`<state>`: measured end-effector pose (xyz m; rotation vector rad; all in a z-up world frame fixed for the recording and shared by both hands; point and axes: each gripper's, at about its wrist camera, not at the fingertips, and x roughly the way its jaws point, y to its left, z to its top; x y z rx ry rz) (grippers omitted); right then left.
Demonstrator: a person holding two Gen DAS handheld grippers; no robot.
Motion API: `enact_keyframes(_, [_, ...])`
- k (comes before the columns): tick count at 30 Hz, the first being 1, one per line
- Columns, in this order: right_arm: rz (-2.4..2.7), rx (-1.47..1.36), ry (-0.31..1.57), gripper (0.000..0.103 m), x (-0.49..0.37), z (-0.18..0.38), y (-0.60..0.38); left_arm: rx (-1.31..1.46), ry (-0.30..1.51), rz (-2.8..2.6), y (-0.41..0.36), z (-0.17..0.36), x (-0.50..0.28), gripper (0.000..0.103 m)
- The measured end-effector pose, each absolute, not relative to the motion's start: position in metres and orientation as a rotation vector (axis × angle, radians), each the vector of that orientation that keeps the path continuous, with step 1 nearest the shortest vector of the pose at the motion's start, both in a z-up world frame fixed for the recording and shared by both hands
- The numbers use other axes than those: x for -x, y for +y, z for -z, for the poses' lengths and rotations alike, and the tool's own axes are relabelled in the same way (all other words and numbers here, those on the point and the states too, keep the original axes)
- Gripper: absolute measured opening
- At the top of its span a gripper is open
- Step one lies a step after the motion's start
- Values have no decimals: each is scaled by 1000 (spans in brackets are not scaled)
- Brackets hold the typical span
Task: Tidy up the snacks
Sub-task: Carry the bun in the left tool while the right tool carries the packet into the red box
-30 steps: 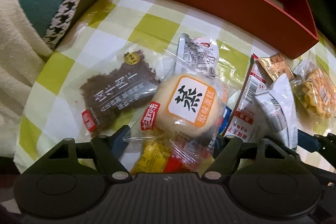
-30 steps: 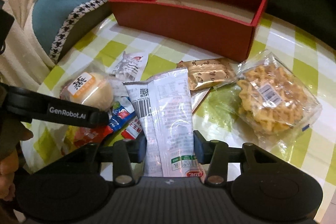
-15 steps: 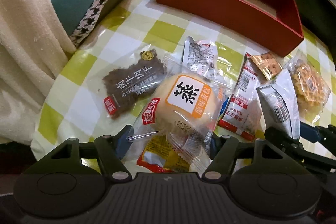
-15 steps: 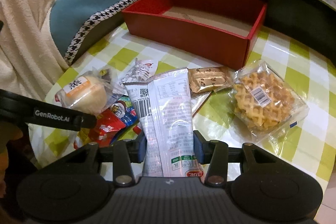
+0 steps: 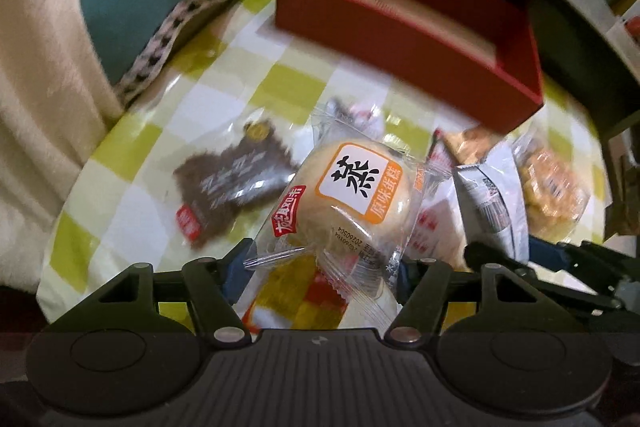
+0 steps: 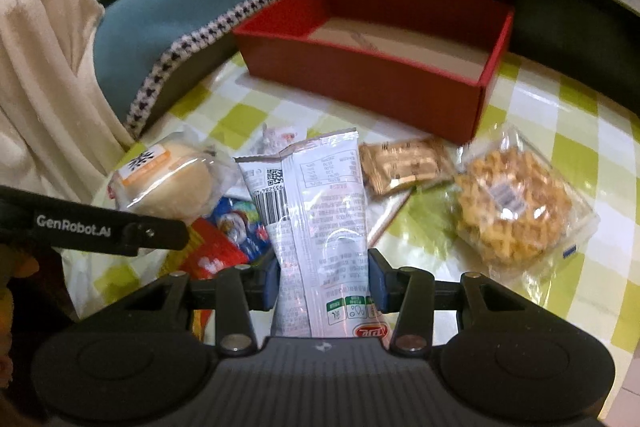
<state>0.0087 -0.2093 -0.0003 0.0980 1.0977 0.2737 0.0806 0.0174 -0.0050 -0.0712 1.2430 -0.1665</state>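
Left gripper (image 5: 322,273): my jaws are clamped on the clear wrapper of the steamed cake (image 5: 352,199), which I hold above the other snacks.
Right gripper (image 6: 322,279): my jaws are clamped on the white snack packet (image 6: 320,211), its far end pointing toward the box.
Red box (image 6: 360,83): open-topped, on the checked desk (image 6: 552,115) beyond the pile; I see no snacks in it.
Waffle pack (image 6: 516,211): flat on the desk, right of my packet.
Gold biscuit pack (image 6: 404,165): between the packet and the waffles.
Dark jerky pack (image 5: 232,187): on the desk, left of the cake.
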Motion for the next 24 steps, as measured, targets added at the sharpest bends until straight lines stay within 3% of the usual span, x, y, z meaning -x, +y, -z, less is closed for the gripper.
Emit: enact_keyframes(24, [-158, -193, 950, 55, -115, -34, -255, 116, 1088, 254, -38, -22, -184, 72])
